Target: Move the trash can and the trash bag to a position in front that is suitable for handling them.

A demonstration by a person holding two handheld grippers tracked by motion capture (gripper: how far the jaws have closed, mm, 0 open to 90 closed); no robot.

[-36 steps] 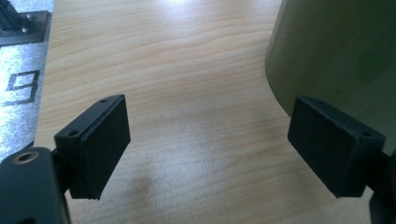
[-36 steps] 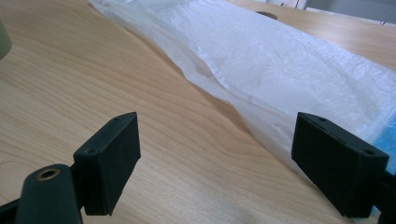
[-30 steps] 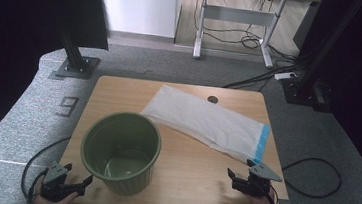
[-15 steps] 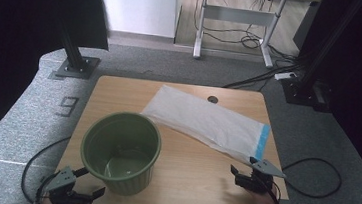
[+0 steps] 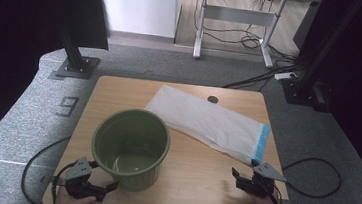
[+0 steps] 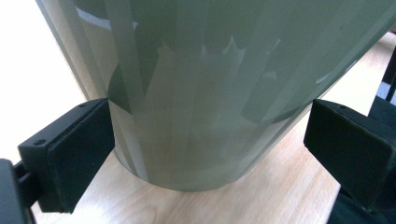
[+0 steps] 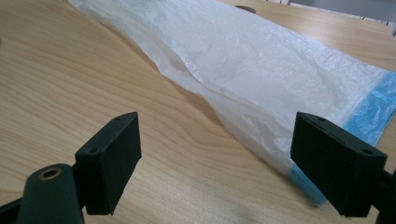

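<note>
A round, olive-green plastic bucket (image 5: 131,147) with a smooth, glossy tapered wall stands upright on the light wooden table (image 5: 197,174), toward its near left part. A flat, crinkled, translucent white plastic bag (image 5: 207,122) with a blue strip along one end lies just behind and to the right of the bucket, reaching toward the table's right edge.

The left gripper (image 5: 91,186), held in a hand at the near left corner, sits at the bucket's base; its jaws stand apart, one on each side of the lower wall. The left gripper view shows the left jaw touching or nearly touching the wall and the right jaw clear of it, along with pale reflections streaking the plastic.

The right gripper (image 5: 246,181) rests near the table's right front edge, jaws spread wide and holding nothing. The right gripper view shows the wood grain and the bag's fine wrinkles, with the blue strip by the right jaw.
</note>
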